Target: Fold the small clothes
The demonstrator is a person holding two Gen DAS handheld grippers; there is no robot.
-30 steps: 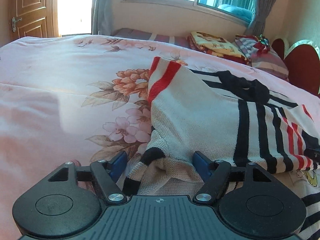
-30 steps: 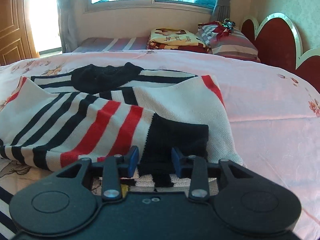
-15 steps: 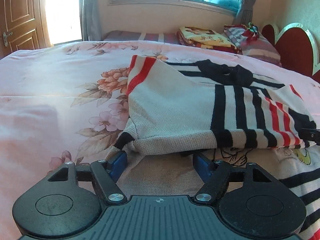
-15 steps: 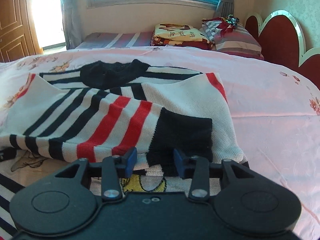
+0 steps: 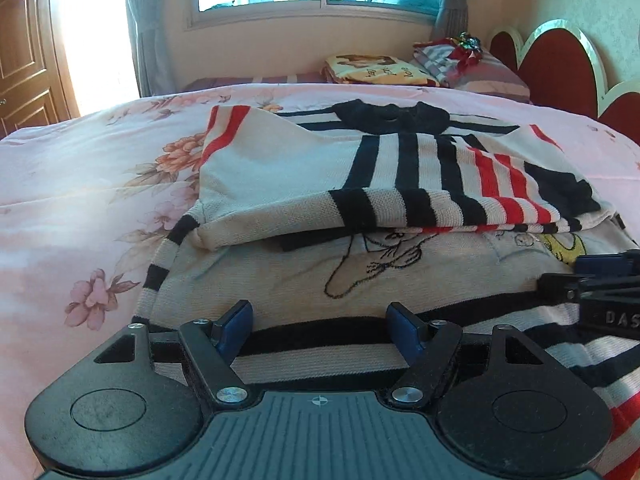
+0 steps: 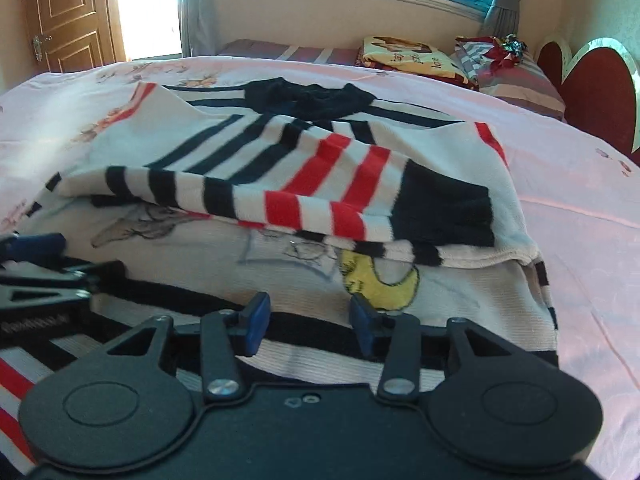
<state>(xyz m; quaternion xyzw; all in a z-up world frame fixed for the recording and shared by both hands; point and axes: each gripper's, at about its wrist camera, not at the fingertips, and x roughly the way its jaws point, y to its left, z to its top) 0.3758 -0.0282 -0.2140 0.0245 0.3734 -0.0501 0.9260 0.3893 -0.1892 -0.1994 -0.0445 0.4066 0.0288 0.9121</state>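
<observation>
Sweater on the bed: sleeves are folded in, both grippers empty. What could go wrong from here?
1. The folded sleeves lie loose across the sweater; dragging the hem upward could slide them out of place.
2. The left gripper is open and the right gripper is opening; both hover over the lower stripes with nothing between the jaws. Uneven grabs would skew the next fold.
3. They sit close together, so they might collide.

- The left gripper (image 5: 320, 320) tilts downward, its blue pads (image 5: 236, 322) spread wide with nothing pinched.
- The right gripper (image 6: 310, 318) tilts down likewise, its jaws opening, apparently gripping nothing.
</observation>
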